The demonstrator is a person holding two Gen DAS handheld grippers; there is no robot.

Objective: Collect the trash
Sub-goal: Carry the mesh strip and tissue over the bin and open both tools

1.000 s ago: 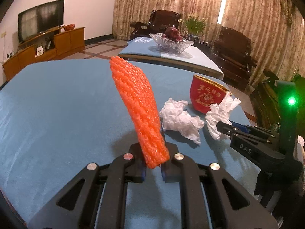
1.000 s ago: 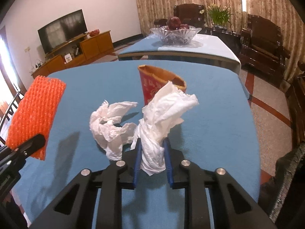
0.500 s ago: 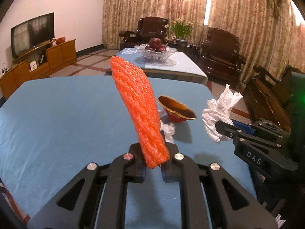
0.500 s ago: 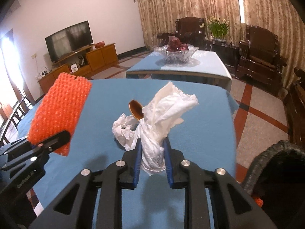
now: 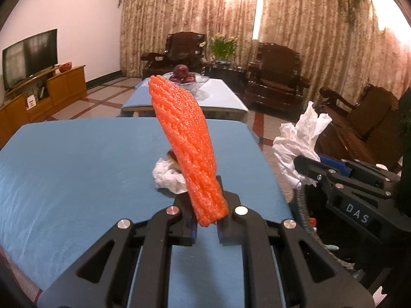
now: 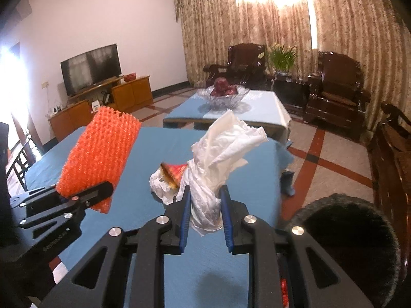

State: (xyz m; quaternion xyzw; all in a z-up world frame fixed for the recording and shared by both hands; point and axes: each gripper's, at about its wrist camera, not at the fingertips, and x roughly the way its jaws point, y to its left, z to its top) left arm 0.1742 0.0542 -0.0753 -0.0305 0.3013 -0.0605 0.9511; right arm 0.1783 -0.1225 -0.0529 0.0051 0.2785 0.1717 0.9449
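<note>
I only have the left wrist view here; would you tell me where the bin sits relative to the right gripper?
Observer: A dark round bin stands on the floor off the table's right edge, low and to the right of the right gripper.
Operator: Thanks. Is the tissue gripped securely?
Observer: The white tissue is pinched at its lower end between blue pads, fanning out above them.
Operator: What remains on the table?
Observer: One crumpled tissue and a red paper cup lying on its side against it.

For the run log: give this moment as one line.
left gripper: shut on orange foam net | right gripper: shut on white tissue
</note>
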